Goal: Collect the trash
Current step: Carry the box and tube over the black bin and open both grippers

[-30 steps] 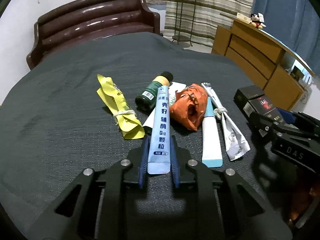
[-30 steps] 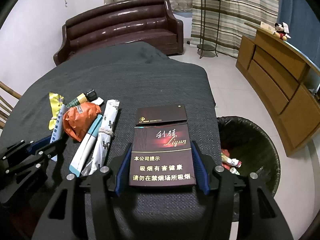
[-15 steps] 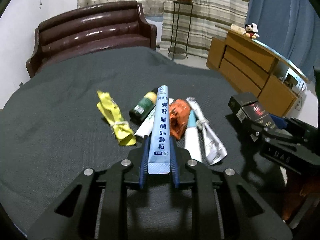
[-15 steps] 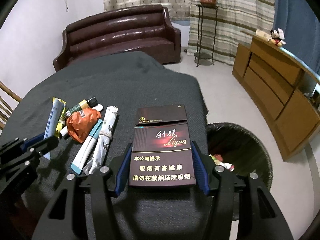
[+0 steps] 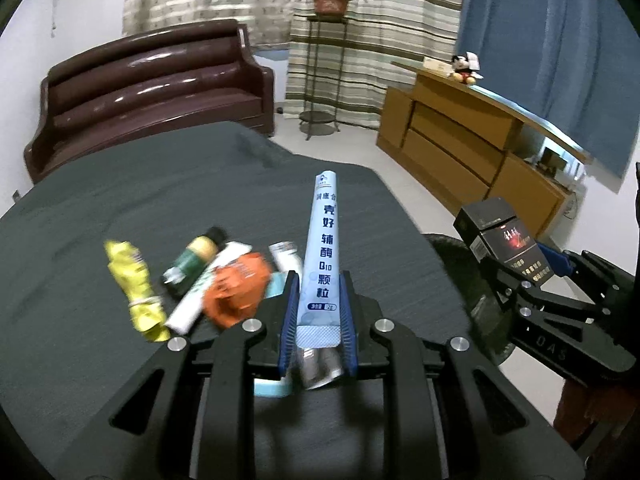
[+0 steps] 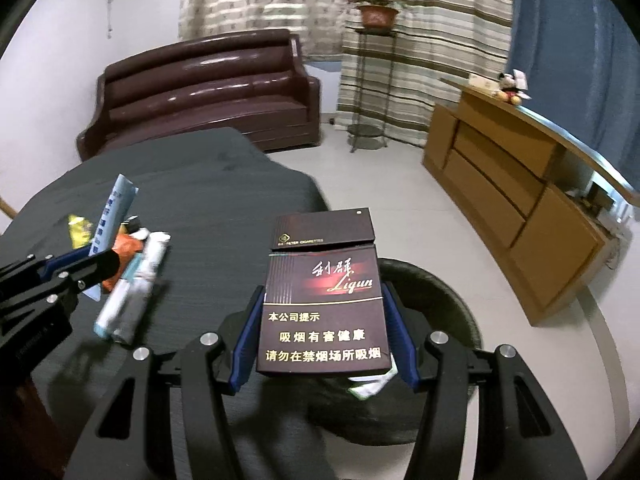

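Note:
My left gripper [image 5: 318, 312] is shut on a light blue sachet [image 5: 323, 256] and holds it raised above the dark grey table [image 5: 120, 208]. My right gripper [image 6: 322, 328] is shut on a dark red cigarette pack [image 6: 324, 300], held over the black trash bin [image 6: 440, 304] beside the table's right edge. On the table lie a yellow wrapper [image 5: 136, 284], a green bottle [image 5: 192, 260], an orange wrapper [image 5: 236, 288] and white and blue sachets [image 6: 132, 292]. The right gripper with its pack shows in the left wrist view [image 5: 508, 256].
A brown leather sofa [image 5: 152, 84] stands behind the table. A wooden sideboard [image 5: 472, 148] runs along the right wall. A plant stand [image 5: 320, 72] stands by the striped curtains. White floor lies between the table and the sideboard.
Both grippers have risen with their loads. The right gripper has moved right, over the bin. The left gripper has lifted the blue sachet clear of the pile.

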### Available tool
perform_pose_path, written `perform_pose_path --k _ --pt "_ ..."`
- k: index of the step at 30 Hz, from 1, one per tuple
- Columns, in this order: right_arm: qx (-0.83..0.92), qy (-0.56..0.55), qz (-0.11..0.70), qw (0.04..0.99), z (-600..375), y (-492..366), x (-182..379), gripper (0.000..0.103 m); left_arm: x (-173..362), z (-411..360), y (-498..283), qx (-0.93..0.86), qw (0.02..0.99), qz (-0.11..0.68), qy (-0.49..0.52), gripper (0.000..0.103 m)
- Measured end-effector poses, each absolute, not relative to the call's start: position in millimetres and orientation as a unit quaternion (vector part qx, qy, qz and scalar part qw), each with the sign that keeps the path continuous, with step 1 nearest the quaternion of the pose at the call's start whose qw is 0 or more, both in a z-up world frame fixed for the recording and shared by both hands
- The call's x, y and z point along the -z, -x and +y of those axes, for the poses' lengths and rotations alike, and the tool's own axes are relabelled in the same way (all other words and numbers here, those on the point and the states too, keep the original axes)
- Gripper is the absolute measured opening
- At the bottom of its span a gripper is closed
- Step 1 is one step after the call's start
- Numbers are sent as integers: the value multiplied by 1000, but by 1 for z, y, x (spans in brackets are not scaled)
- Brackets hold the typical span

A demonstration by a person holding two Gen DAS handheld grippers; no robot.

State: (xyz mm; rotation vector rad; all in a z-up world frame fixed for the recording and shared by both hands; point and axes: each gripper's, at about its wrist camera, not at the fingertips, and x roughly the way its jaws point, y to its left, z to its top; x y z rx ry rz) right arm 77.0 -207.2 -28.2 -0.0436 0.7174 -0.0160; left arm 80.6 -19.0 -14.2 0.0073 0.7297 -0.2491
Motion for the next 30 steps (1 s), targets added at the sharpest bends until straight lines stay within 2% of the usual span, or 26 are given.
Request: perform_pose_path --k 14,30 --pt "60 -1 352 934 -263 -80 34 56 25 -112 -96 187 913 360 -45 20" --pt "71 -33 353 932 -285 -83 43 56 41 -156 -118 192 901 380 -77 21"
